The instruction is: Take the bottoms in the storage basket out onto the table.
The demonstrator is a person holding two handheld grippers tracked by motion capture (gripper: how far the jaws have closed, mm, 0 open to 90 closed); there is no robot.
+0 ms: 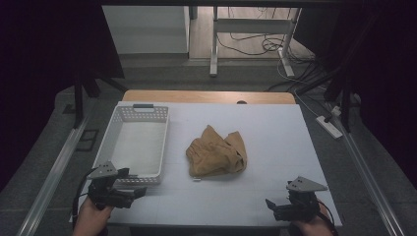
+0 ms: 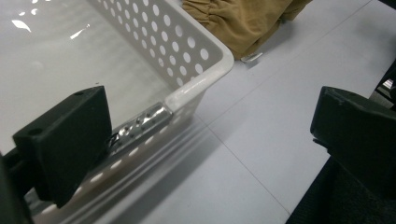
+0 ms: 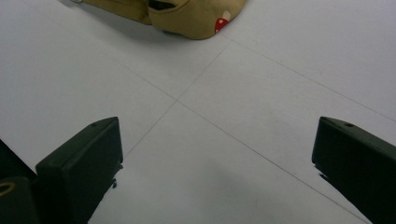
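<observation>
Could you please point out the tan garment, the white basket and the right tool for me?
tan garment [image 1: 216, 153], high view, middle of the crumpled cloth.
white basket [image 1: 162, 147], high view, right side wall.
right tool [image 1: 275, 206], high view, between its jaw tips.

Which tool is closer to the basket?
The left tool, beside the white perforated basket's near corner; the right tool sits across the table, past the tan garment.
</observation>
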